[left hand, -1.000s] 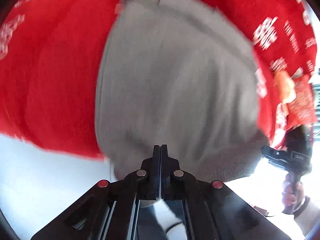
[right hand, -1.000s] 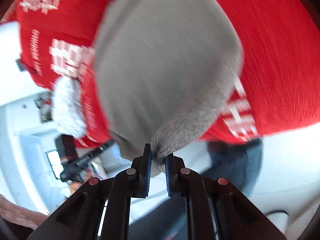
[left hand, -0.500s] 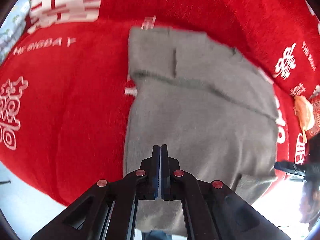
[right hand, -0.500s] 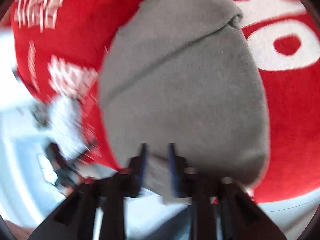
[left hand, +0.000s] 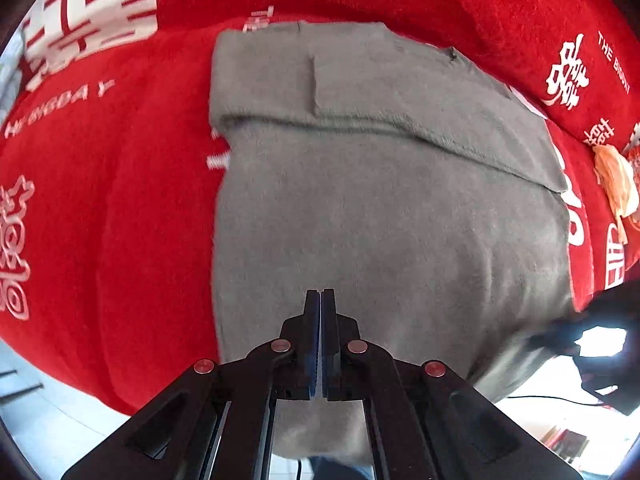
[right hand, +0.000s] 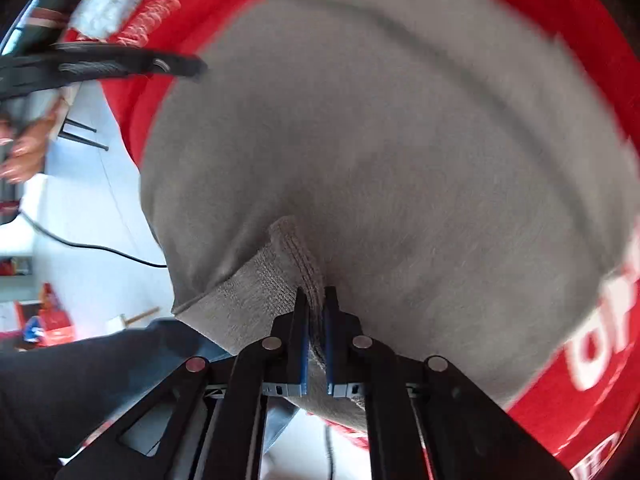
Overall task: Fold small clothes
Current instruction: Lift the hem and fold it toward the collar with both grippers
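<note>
A grey knit garment (left hand: 380,208) lies spread on a red blanket (left hand: 100,200) with white characters; its far part is folded over into a flap (left hand: 400,92). My left gripper (left hand: 321,296) hovers over the garment's near half, shut, with nothing between its pads. In the right wrist view the garment (right hand: 380,140) fills the picture, blurred. My right gripper (right hand: 316,300) is at the ribbed hem (right hand: 276,280), its jaws closing with a bunch of that hem pinched between the pads. The left gripper (right hand: 120,66) shows as a dark blur at the upper left.
An orange cloth item (left hand: 616,184) lies on the blanket at the right. Pale floor shows beyond the blanket's near edge, with a black cable (right hand: 100,246) and a red box (right hand: 52,320). A person's dark trouser leg (right hand: 80,380) is close below.
The left gripper has shifted across the garment, staying shut. The right gripper let go of the hem, opened, rolled round, and has closed on the ribbed hem again.
</note>
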The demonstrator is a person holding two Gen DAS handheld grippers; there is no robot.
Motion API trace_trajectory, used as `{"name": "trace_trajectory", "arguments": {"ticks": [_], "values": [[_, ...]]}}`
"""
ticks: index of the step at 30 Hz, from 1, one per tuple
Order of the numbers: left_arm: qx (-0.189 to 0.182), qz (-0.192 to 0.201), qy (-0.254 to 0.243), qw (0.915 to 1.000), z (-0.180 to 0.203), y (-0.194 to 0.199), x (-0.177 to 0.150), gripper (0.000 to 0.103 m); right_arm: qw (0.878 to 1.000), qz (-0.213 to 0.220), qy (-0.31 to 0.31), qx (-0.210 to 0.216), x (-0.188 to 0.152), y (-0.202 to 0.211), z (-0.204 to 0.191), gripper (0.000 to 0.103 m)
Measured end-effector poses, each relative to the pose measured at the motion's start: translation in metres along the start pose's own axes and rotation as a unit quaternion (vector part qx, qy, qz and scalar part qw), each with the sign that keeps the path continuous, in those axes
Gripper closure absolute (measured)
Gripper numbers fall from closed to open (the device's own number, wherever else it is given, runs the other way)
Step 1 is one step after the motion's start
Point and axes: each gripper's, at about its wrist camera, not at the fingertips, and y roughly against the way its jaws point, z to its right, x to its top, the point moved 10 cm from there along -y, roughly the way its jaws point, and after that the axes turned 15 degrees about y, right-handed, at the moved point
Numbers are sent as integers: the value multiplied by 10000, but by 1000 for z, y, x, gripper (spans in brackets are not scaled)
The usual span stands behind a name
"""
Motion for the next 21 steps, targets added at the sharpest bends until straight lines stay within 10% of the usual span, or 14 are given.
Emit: {"name": "trace_trajectory", "arguments": {"ticks": [5,11,12,13,21], "values": [[166,489,503,9974,-23,29,48,102,9738,1473,-1675,-434,10,92,101,97],[361,832,755,9930,-37,47,91,100,9172,1566,-3637,-428,-45,74,228,97],[392,794,741,9933,-35,45,93,65,9113,1527,-3808,-366,-42,68,240,97],[424,746,758,9934,-32,43,93,6,9019,1461,-4057,-260,-52,58,249,96],[304,545,-73,9980,37,4,120,1,8885,1516,-4302,499,-43,33,250,92]]}}
